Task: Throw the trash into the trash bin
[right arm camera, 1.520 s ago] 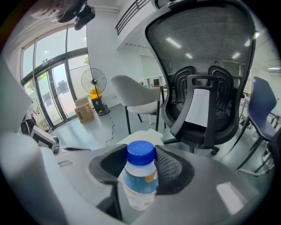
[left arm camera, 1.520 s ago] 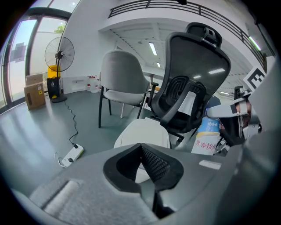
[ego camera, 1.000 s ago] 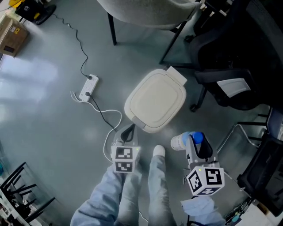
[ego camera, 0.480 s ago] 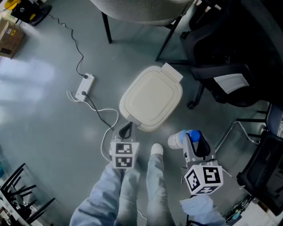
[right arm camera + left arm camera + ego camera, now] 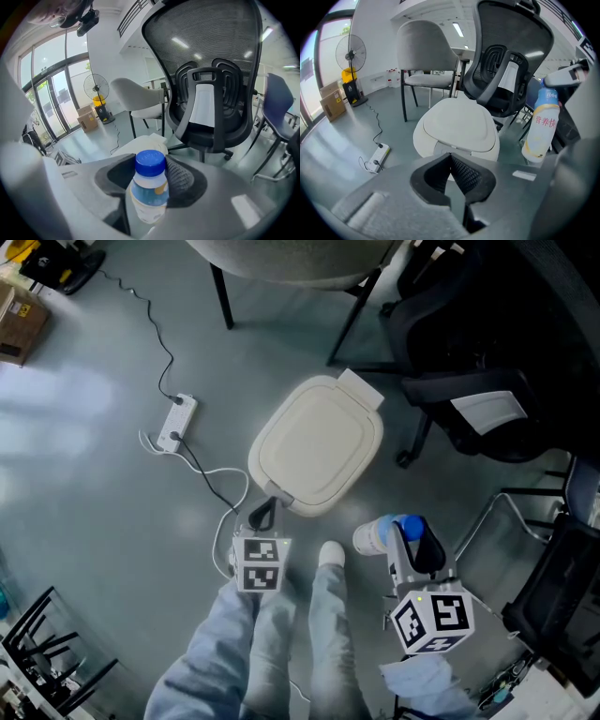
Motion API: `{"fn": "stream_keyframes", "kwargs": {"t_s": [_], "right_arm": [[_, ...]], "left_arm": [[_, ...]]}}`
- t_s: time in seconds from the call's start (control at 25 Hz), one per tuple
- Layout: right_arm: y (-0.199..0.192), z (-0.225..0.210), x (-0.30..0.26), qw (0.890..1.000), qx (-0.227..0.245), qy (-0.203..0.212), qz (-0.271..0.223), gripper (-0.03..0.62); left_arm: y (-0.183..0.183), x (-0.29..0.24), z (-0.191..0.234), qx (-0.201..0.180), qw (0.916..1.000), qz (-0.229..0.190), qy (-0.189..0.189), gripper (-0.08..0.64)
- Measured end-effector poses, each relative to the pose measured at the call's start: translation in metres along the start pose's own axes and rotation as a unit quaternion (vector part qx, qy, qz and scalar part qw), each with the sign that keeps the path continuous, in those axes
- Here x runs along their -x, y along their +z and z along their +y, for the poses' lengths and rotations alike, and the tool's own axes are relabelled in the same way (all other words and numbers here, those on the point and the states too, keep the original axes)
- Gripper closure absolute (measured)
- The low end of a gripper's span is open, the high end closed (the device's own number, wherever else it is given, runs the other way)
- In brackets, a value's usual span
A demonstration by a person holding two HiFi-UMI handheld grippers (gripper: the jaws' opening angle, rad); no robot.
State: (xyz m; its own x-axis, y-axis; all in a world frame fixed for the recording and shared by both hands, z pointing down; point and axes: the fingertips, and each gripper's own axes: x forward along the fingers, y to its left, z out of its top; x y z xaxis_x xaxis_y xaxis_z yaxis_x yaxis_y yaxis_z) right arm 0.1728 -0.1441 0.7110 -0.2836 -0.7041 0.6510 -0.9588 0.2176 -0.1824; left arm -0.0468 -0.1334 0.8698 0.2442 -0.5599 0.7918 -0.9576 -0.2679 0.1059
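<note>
Head view. We note a white trash bin [image 5: 314, 446] on the grey floor [image 5: 84, 493], lid down, just ahead of the person's legs [image 5: 281, 643] and one shoe [image 5: 330, 557]. The left gripper [image 5: 265, 513] points at the bin's near edge, close to it; contact we cannot judge. The right gripper [image 5: 414, 538] is to the right of the bin, apart from it, and carries the trash: a white bottle [image 5: 375, 538] with a blue cap. A power strip [image 5: 178, 423] and its cable [image 5: 220, 486] lie on the floor left of the bin. A black office chair [image 5: 469, 381] stands beyond the bin to the right, and a grey chair [image 5: 291, 259] at the top edge.

Left gripper view. We see the two black pads [image 5: 468, 176] meeting at their tips with nothing between them: closed and empty. The closed bin fills the middle ground beyond. The bottle hangs at the right, held near its top. A fan [image 5: 350, 51] stands far left.

Right gripper view. Both pads press on the bottle's neck just under the blue cap, a firm hold. The bin's pale lid shows behind the cap, with the office chair beyond.
</note>
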Motion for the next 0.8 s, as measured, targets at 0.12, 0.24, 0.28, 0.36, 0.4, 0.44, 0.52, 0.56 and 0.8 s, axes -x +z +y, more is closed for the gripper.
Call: {"fn": "stream_keyframes", "kwargs": {"t_s": [0.12,0.24,0.28,0.36,0.4,0.44,0.52,0.56,0.8], "right_arm": [[0.002,0.0,0.001,1.0,0.0,0.001,-0.002,0.396],[0.003,-0.002,0.002,1.0,-0.002,0.0,-0.005,0.396],[0.003,-0.002,0.003,1.0,-0.002,0.0,-0.005,0.396],[0.003,-0.002,0.004,1.0,-0.003,-0.001,-0.006,0.396],[0.003,-0.002,0.005,1.0,-0.002,-0.001,-0.005,0.396],[0.003,-0.003,0.005,1.0,-0.001,-0.001,-0.005,0.396],[0.003,-0.004,0.007,1.0,0.0,-0.002,-0.005,0.396],[0.004,-0.004,0.008,1.0,0.001,-0.003,-0.005,0.396],[0.012,-0.002,0.015,1.0,0.004,-0.004,-0.013,0.396]], "left_arm": [[0.0,-0.001,0.002,0.012,0.9999,-0.001,-0.008,0.55],[0.001,-0.001,0.0,0.012,0.9998,-0.002,-0.013,0.55],[0.001,-0.001,0.0,0.013,0.9998,-0.004,-0.015,0.55],[0.003,0.0,-0.001,0.011,0.9998,-0.007,-0.015,0.549],[0.004,0.0,0.0,0.01,0.9998,-0.008,-0.012,0.549],[0.005,0.001,0.0,0.009,0.9999,-0.01,-0.009,0.549],[0.006,0.001,0.0,0.008,0.9998,-0.013,-0.009,0.549],[0.006,0.002,-0.001,0.007,0.9998,-0.013,-0.01,0.549],[0.021,0.014,-0.01,0.012,0.9992,-0.032,-0.018,0.55]]}}
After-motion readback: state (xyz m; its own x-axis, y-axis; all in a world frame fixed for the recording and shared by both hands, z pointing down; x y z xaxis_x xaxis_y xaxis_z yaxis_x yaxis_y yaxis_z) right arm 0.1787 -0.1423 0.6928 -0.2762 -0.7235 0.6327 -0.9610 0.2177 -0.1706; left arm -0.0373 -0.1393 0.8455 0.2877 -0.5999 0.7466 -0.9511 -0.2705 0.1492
